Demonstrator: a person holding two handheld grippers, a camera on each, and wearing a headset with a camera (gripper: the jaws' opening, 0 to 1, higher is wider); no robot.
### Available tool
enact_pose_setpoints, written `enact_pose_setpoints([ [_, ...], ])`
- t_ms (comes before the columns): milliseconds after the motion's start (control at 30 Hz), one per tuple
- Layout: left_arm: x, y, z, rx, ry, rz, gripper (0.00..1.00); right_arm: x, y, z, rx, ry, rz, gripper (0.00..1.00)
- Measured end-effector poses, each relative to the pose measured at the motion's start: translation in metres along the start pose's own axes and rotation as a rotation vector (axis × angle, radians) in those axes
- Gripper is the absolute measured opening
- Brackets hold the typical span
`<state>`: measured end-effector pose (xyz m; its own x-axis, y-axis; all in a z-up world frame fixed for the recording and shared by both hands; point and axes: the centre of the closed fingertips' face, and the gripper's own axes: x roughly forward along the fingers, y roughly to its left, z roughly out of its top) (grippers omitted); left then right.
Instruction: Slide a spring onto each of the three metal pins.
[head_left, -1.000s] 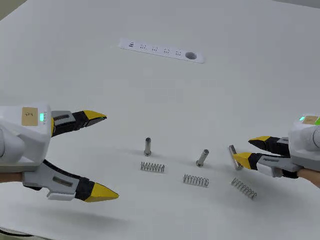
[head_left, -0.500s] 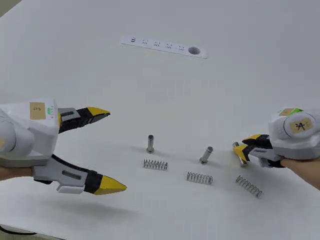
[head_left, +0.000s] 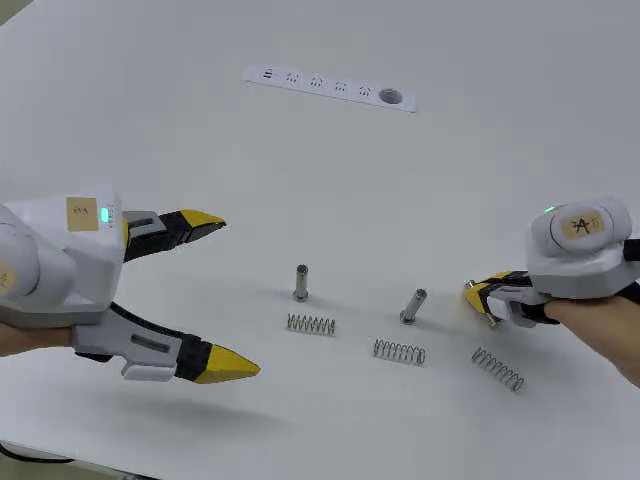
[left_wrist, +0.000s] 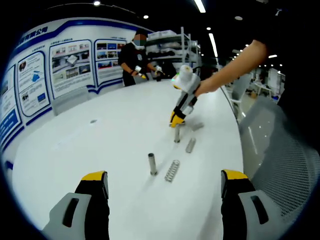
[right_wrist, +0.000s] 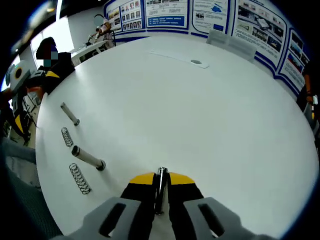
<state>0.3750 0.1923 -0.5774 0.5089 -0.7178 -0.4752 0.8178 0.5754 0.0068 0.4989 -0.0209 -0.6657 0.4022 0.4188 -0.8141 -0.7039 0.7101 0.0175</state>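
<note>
My right gripper (head_left: 478, 294) is shut on a metal pin (head_left: 489, 319) low over the white table; in the right gripper view the pin (right_wrist: 160, 197) runs between my closed yellow tips (right_wrist: 161, 179). A second pin (head_left: 301, 282) stands upright at the centre. A third pin (head_left: 412, 306) leans beside it. Three springs lie flat in front of them: left (head_left: 310, 324), middle (head_left: 399, 352), right (head_left: 497, 369). My left gripper (head_left: 225, 295) hovers open to the left of the pins, its jaws wide apart with nothing between them (left_wrist: 165, 176). The left gripper view shows the upright pin (left_wrist: 152, 164) and the nearest spring (left_wrist: 172, 170) ahead.
A white power strip (head_left: 328, 87) lies flat at the far side of the table (head_left: 200, 130). A person's forearm (head_left: 600, 335) reaches in at the right behind my right gripper. Other people stand beyond the table's far end in the left gripper view.
My right gripper, open around the rightmost pin a second ago, has shut on it and rolled so its round top faces up. The left gripper has barely moved.
</note>
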Motion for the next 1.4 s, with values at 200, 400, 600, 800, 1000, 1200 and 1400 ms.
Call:
enact_pose_setpoints([
  [200,0.0,-0.008,0.0,0.015,0.009,-0.017,0.95,0.0,-0.001,0.001,0.05,0.008,-0.002,0.09],
  [400,-0.004,-0.006,0.004,0.014,-0.01,0.007,0.95,0.0,-0.002,0.004,0.068,-0.012,-0.006,0.07],
  [600,-0.01,0.0,0.009,0.015,-0.034,0.039,0.95,-0.01,-0.004,0.017,0.072,-0.121,-0.001,0.07],
  [800,-0.008,-0.001,0.01,-0.01,-0.049,0.048,0.95,-0.021,-0.005,0.018,0.068,-0.168,-0.011,0.08],
  [1000,-0.006,-0.006,0.011,-0.008,-0.053,0.041,0.95,-0.029,-0.004,0.017,0.044,-0.218,-0.024,0.08],
  [1200,-0.006,-0.005,0.013,0.005,-0.063,0.05,0.95,-0.035,-0.005,0.014,0.005,-0.244,-0.03,0.07],
  [1400,-0.006,-0.006,0.014,0.0,-0.067,0.046,0.95,-0.042,-0.008,0.011,0.011,-0.283,-0.036,0.07],
])
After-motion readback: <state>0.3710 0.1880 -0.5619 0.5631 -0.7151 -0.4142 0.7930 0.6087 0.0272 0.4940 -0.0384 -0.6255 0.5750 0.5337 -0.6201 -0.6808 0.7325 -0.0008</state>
